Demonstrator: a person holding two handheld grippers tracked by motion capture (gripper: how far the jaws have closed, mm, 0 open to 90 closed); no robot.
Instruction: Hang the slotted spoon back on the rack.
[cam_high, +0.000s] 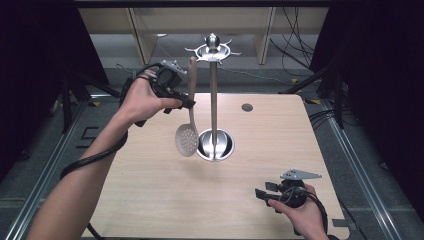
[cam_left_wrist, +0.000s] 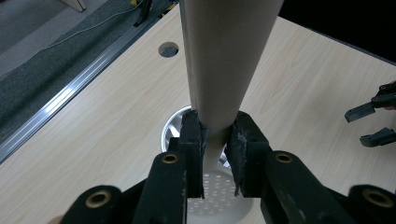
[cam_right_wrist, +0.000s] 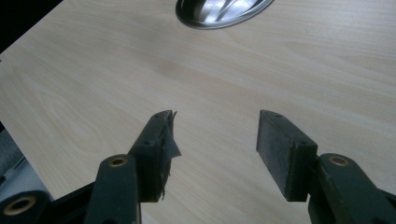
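Left gripper (cam_high: 189, 104) clamped on skimmer handle (cam_left_wrist: 224, 70) beside stand (cam_high: 214, 100); right gripper (cam_right_wrist: 212, 154) wide open, empty.

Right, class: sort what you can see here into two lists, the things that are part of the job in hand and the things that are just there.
In the job:
- slotted spoon, held upright by its handle
- left gripper, shut on that handle
- utensil stand, its hook ring beside the handle's top

Just there:
- right gripper, open, holding nothing, low over the table
- grommet hole in the tabletop
- cables on the floor beyond
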